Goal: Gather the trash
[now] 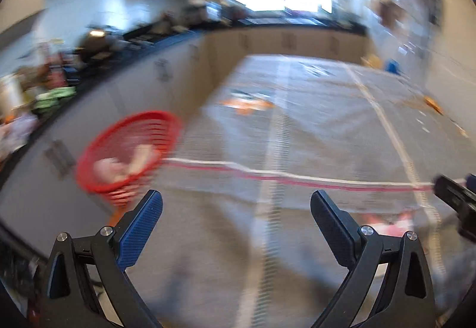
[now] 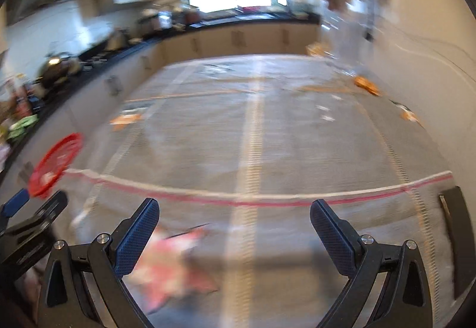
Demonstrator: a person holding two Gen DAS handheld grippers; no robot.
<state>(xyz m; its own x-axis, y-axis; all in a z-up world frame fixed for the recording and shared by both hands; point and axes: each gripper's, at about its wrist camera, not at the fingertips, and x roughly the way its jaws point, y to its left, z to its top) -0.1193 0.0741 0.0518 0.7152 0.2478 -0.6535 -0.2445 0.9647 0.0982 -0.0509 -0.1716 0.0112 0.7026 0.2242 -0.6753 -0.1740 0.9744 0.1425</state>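
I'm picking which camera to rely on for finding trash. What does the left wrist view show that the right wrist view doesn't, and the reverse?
Only the left wrist view looks into the red basket, where pale crumpled pieces lie; it also catches a blue thing by the far wall.

Only the right wrist view shows the pink wrapper on the floor in full, just ahead of the right gripper, and a dark frame at the right edge.

Both show the basket, an orange wrapper mid-floor, the pink floor stripe, the counter and the bright window. Both grippers are open and empty; the left gripper holds nothing.
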